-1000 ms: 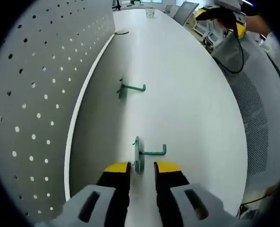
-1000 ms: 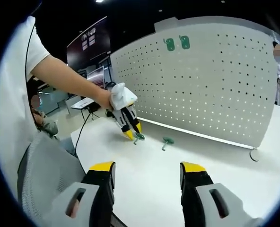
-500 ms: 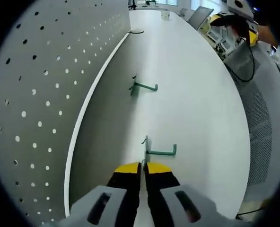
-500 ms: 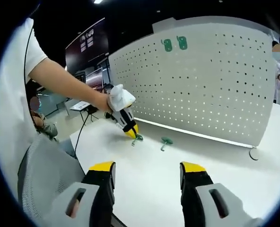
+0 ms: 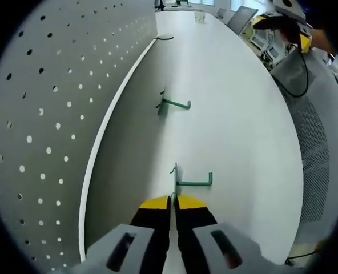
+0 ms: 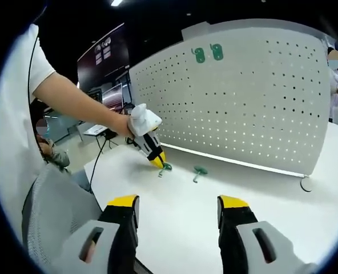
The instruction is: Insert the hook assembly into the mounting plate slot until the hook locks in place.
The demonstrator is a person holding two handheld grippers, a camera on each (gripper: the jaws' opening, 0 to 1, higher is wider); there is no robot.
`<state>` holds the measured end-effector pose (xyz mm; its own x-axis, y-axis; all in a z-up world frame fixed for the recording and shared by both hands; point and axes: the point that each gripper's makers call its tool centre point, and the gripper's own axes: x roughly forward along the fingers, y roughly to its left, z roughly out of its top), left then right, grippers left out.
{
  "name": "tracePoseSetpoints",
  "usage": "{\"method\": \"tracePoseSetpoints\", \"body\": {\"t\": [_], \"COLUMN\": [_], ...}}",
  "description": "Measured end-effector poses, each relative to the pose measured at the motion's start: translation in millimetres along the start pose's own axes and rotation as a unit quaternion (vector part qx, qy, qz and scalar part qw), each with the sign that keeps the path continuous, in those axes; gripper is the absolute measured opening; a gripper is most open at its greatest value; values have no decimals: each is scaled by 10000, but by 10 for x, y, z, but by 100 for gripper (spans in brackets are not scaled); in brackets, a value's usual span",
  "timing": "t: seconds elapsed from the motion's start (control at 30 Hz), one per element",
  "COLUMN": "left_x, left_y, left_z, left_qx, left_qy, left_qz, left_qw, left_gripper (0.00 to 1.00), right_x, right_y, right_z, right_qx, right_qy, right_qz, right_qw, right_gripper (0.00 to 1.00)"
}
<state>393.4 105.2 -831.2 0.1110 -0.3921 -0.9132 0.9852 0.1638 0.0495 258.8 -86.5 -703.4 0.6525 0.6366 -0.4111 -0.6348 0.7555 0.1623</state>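
Our left gripper [image 5: 172, 201] pinches the near hook [image 5: 187, 181] by its thin plate – it may twist loose – while our right gripper [image 6: 177, 201] hangs open, empty.

Grippers: black jaws, yellow tips, grey housings — left [image 5: 170, 201], right [image 6: 178, 201] | Person: white short sleeve [image 6: 40, 60]

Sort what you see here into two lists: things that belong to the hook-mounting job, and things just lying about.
Job:
- near hook, pinched by the left gripper
- far hook, lying on the table
- pegboard, already carrying two mounted hooks
- right gripper, open, held back

Lying about:
- cup at the table's far end
- mesh chair
- loop by the pegboard's foot
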Motion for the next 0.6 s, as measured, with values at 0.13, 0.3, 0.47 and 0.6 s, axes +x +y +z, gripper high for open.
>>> {"method": "tracePoseSetpoints", "body": {"t": [0.13, 0.3, 0.47, 0.6], "left_x": [-5, -38, -108, -157], "left_y": [18, 7, 35, 64], "left_z": [-3, 32, 70, 107], "left_qx": [-194, -233, -425, -430], "left_qy": [-19, -278, -522, -701], "left_qz": [-7, 37, 142, 232], "left_qw": [9998, 9993, 9976, 9963], "left_gripper": [2, 2, 1, 1], "right_x": [6, 19, 20, 16], "right_y": [16, 39, 47, 49], "right_z": [7, -10, -4, -3], "right_qx": [7, -39, -31, -40], "right_qy": [-9, 14, 24, 22], "right_qz": [30, 77, 83, 86], "right_qw": [10000, 10000, 10000, 10000], "right_gripper": [55, 57, 58, 58]}}
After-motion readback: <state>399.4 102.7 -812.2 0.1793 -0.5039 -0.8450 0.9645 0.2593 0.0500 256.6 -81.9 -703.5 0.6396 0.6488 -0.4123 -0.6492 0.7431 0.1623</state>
